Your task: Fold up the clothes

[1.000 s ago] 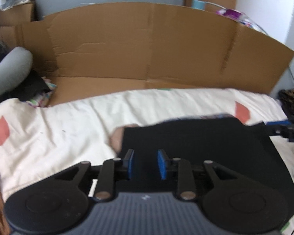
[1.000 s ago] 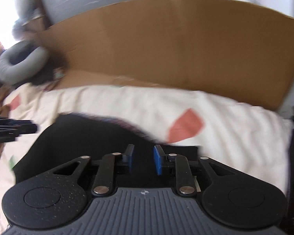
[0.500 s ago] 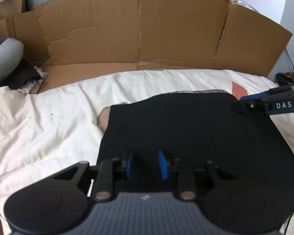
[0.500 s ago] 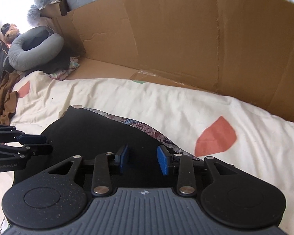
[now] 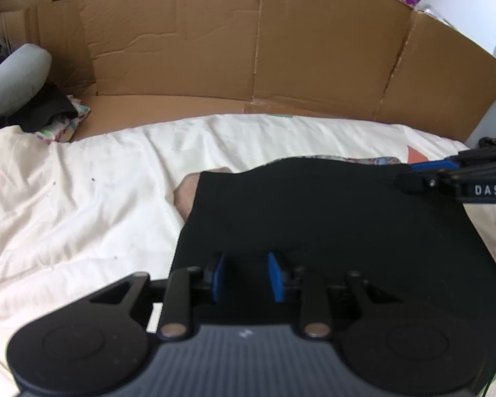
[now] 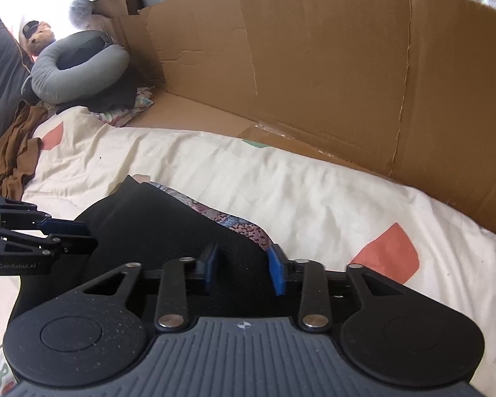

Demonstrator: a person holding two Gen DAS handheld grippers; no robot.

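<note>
Left wrist view: the black garment (image 5: 330, 231) lies flat on the cream bedsheet (image 5: 82, 205), its long axis running left to right, a patterned edge at its far side toward the cardboard wall (image 5: 248, 49); the left gripper (image 5: 246, 276) hangs over its near left part, blue pads apart and empty. Right wrist view: the right gripper (image 6: 243, 266), fingers likewise spread and holding nothing, sits over the garment's near right end.

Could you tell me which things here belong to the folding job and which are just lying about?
Job: black garment, left gripper, right gripper, cream sheet.
Lying about: cardboard wall, grey neck pillow, brown clothes.
</note>
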